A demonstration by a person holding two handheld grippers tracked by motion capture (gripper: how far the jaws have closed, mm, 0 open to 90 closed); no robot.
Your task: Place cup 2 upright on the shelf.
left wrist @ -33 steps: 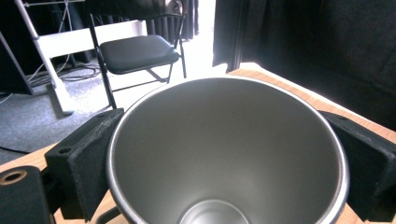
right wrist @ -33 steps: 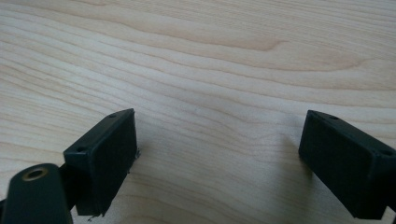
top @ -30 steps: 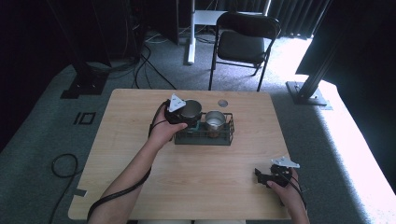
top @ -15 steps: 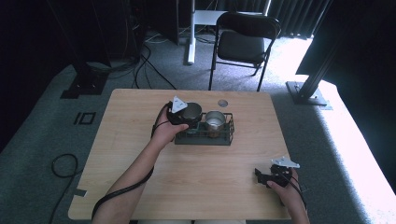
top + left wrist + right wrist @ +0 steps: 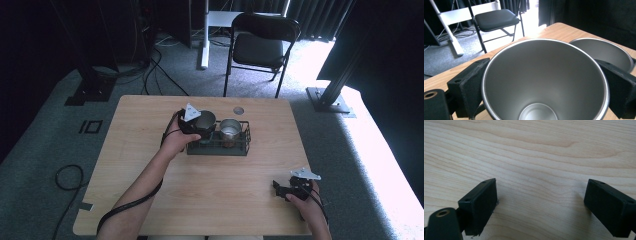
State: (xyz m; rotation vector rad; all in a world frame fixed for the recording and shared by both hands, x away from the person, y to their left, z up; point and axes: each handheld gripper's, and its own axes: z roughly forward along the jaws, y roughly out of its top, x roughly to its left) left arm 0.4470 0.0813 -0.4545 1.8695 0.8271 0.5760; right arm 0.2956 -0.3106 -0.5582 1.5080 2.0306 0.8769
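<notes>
A steel cup (image 5: 544, 82) sits between the jaws of my left gripper (image 5: 199, 125), which is shut on it; both black pads (image 5: 471, 85) press its outer wall. The cup (image 5: 205, 121) hangs over the left end of a black wire basket (image 5: 243, 148) near the table's middle. A second steel cup (image 5: 230, 128) stands in the basket to its right, and its rim (image 5: 604, 50) shows beyond the held cup. My right gripper (image 5: 281, 188) rests low over the table's near right part, open, with bare wood between its pads (image 5: 480, 202).
The light wooden table (image 5: 150, 165) has a small round grommet (image 5: 238, 110) near its far edge. A black folding chair (image 5: 260, 45) and a white desk leg (image 5: 204, 35) stand on the carpet beyond. Cables (image 5: 65, 180) lie on the floor at left.
</notes>
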